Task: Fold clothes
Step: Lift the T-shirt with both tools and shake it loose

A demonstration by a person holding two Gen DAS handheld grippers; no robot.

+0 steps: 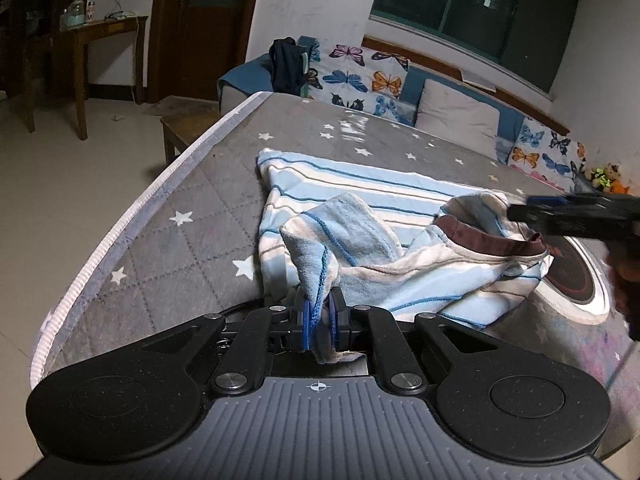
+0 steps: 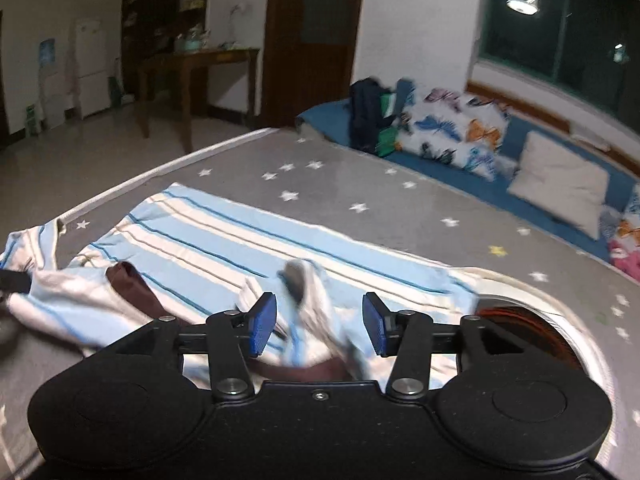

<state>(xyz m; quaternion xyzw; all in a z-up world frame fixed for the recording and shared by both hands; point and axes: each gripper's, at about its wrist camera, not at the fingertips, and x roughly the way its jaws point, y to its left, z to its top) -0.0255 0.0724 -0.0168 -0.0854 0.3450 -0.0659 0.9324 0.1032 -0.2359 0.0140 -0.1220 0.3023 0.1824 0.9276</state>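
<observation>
Clamped between the left gripper [image 1: 320, 320]'s 2 blue pads, a sleeve of the striped shirt [image 1: 360, 216] rises off the grey star-print mattress [image 1: 168, 240]. Alongside, the right gripper [image 2: 319, 326] stands parted, cloth loose between its fingers, unpinched.

The left gripper [image 1: 320, 316] pinches a corner of the blue striped shirt [image 1: 360, 216] lying crumpled on the grey star bed [image 1: 168, 216], while the right gripper [image 1: 560, 208] hangs blurry by the brown collar [image 1: 492, 240] on the right.
</observation>
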